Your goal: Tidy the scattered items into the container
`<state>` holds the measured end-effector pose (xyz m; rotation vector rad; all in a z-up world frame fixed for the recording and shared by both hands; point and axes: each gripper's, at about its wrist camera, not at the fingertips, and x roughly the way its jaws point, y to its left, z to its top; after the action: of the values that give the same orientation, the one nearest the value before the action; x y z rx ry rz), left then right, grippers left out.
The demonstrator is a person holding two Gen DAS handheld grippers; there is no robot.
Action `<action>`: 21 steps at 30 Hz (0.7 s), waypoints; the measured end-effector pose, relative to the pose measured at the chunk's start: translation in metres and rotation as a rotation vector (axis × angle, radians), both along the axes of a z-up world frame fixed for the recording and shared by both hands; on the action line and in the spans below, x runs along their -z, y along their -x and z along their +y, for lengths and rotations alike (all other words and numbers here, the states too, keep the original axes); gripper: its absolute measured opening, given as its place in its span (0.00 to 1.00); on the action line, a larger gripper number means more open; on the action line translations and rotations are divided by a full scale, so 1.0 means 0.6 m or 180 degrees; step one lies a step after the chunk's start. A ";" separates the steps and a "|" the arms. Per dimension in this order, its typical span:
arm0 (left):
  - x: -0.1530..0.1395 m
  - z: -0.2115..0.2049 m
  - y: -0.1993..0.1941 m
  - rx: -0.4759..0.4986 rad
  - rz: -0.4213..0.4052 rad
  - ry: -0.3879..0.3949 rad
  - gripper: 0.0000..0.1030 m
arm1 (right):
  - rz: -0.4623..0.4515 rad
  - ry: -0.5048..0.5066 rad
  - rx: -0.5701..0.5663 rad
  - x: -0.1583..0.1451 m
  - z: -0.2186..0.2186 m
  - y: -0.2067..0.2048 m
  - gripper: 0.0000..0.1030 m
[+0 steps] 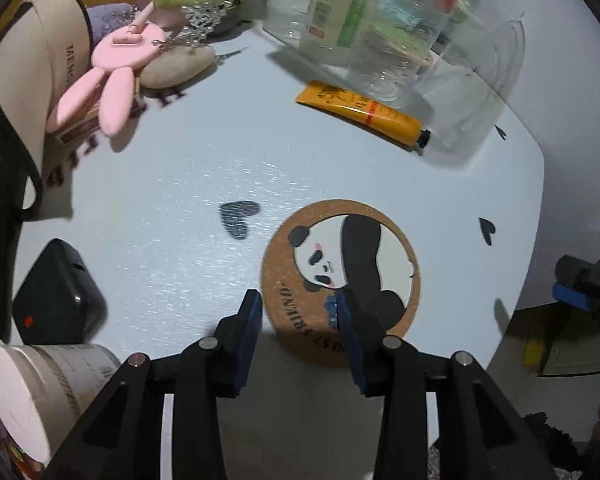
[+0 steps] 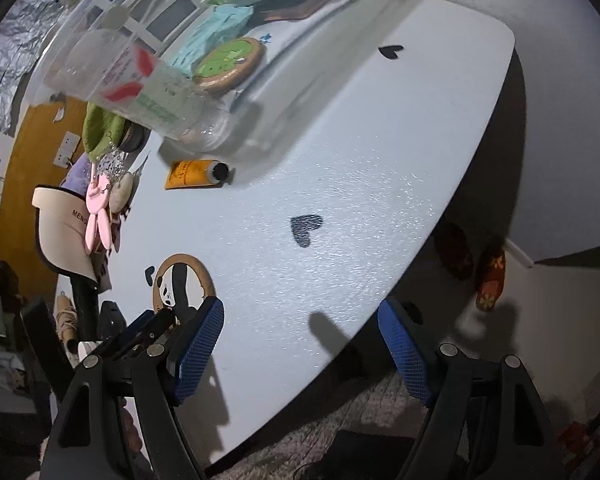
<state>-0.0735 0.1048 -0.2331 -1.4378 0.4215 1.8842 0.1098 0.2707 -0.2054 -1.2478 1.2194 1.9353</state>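
From the left wrist, the left gripper [image 1: 298, 312] points steeply down at the white table [image 1: 172, 208], its jaws parted with a gap between the blue pads. The panda coaster [image 1: 340, 276] lies flat on the table under the tips: the right pad sits over its printed face, the left pad stands just off its left rim, and neither pad presses on it. Ahead of the jaws and to the right lies an orange tube [image 1: 364, 114], cap pointing right, and just beyond it stands the clear container [image 1: 364, 20] (its far side blurred). Ahead and to the left are a pink bunny [image 1: 112, 80] lying on a pale stone [image 1: 176, 68], with a cream cap [image 1: 40, 64] beside them. Close by on the left are a black box [image 1: 58, 296] and a white jar [image 1: 32, 392]. The right gripper shows at the right edge, off the table.

From the right wrist, the right gripper [image 2: 300, 344] has its jaws wide apart with nothing between them, only the table [image 2: 340, 184] edge and carpet below. The left gripper [image 2: 168, 320] and coaster [image 2: 188, 280] sit just left of the left pad. Far ahead and to the left stands the container [image 2: 140, 64], holding a green coaster [image 2: 230, 60], with the tube [image 2: 196, 174] before it.
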 end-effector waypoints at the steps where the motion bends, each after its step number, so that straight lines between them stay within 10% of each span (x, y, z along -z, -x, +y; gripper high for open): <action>1: 0.000 0.007 -0.006 0.0030 0.0004 0.0000 0.38 | 0.0000 0.0035 -0.0006 0.005 0.004 -0.003 0.78; 16: -0.001 0.150 -0.108 0.0791 0.0112 -0.0079 0.38 | 0.0274 0.0538 0.0368 0.080 0.064 -0.088 0.77; 21: -0.002 0.184 -0.129 0.0995 0.0109 -0.0099 0.38 | 0.0513 0.0706 0.0442 0.102 0.083 -0.093 0.63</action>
<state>0.0039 0.2152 -0.2322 -1.2403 0.5944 1.6574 0.1656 0.3204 -0.2664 -1.0953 1.5958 1.8676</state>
